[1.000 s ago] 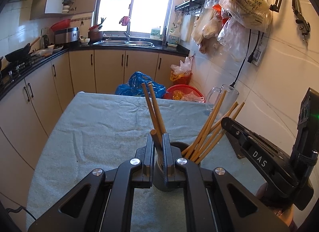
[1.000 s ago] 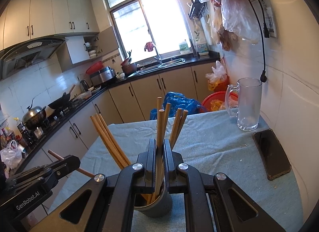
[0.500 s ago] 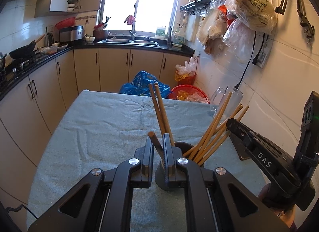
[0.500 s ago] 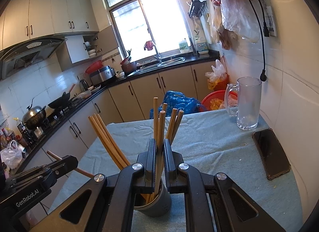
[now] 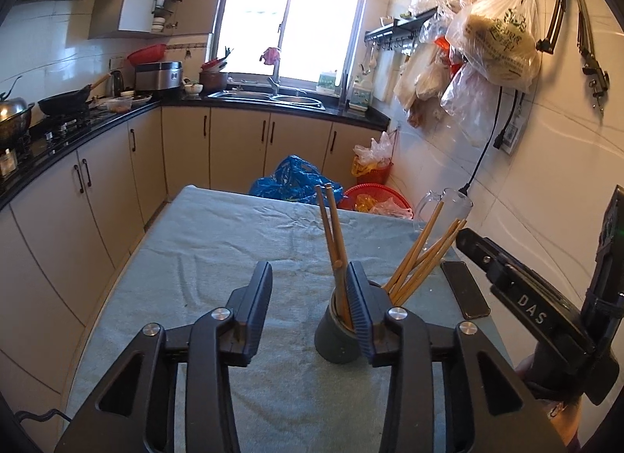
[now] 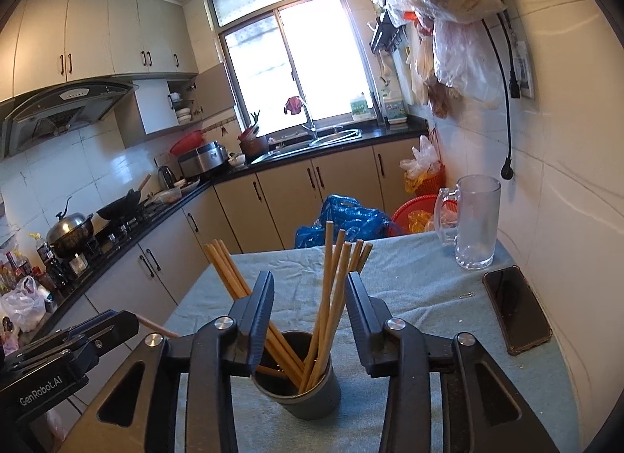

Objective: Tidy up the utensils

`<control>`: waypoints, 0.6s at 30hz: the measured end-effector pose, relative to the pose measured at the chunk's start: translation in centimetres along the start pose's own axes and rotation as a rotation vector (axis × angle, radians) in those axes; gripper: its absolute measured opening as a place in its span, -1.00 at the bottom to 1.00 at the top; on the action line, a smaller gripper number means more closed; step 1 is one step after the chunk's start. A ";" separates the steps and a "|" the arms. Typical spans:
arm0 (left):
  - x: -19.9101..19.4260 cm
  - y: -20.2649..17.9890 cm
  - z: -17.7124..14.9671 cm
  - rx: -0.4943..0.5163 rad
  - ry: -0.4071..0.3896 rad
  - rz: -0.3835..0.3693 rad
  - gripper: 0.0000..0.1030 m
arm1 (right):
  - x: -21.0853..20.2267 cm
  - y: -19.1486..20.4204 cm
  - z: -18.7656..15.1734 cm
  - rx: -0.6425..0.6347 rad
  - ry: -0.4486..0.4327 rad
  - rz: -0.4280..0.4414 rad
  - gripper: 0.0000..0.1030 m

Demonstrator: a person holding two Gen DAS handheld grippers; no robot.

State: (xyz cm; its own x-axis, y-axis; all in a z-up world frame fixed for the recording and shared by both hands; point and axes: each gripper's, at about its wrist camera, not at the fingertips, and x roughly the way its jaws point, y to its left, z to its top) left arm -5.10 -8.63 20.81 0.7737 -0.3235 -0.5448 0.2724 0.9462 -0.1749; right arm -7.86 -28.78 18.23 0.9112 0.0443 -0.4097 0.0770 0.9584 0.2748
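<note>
Holder: dark round cup (image 6: 300, 383), matte and slightly tapered, upright on the bench (image 6: 413, 297); base partly hidden behind left tool finger in left wrist view (image 5: 335, 340).
Chopsticks: bundle of plain wooden sticks (image 6: 331, 289), straight and slim, standing in the holder and fanning out; lower ends lost inside the cup. Two groups in left wrist view, an upright pair (image 5: 331, 227) and a splay leaning right of the holder (image 5: 425, 258).
Left tool: spread wide (image 5: 308, 305), nothing between the ribbed dark pads; right finger overlapping the holder's rim in view, contact impossible to judge. Seen from the right wrist camera only as a black body low and left of the holder (image 6: 66, 351), jaws cut off.
Right tool: parted (image 6: 308, 305) above the holder, gripping nothing; chopstick tops rising through the gap. From the left wrist camera only its black housing visible right of the holder (image 5: 534, 305), fingers out of frame.
Bench cover: pale blue-grey cloth, woven and lightly wrinkled.
Phone: flat dark slab (image 6: 516, 308) lying right of the holder, near the wall.
Mug: clear glass with handle (image 6: 474, 219), beyond the phone, far right of the holder.
Paper clip: small, beside the phone (image 6: 466, 295), hard to make out.
</note>
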 end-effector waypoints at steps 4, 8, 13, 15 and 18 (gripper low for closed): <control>-2.2 0.4 -0.7 -0.004 -0.020 0.017 -0.09 | -2.2 0.8 -0.1 -0.014 -0.008 0.002 -0.03; -4.1 0.4 -1.4 0.005 -0.046 0.044 0.09 | -4.5 1.6 -0.7 -0.050 -0.008 0.004 0.12; -7.1 0.3 -3.3 0.013 -0.115 0.091 0.76 | -7.2 2.3 -2.3 -0.088 -0.011 -0.028 0.23; -8.7 0.1 -4.6 0.033 -0.173 0.147 0.89 | -8.2 2.2 -3.0 -0.089 -0.013 -0.041 0.29; -10.4 -0.4 -6.1 0.078 -0.228 0.219 1.00 | -9.4 1.8 -4.5 -0.082 -0.009 -0.067 0.32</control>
State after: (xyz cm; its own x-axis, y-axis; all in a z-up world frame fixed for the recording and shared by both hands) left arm -16.71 -5.55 21.55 0.9247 -0.1150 -0.3629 0.1214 0.9926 -0.0051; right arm -18.05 -26.18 18.69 0.9085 -0.0225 -0.4172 0.1048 0.9789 0.1753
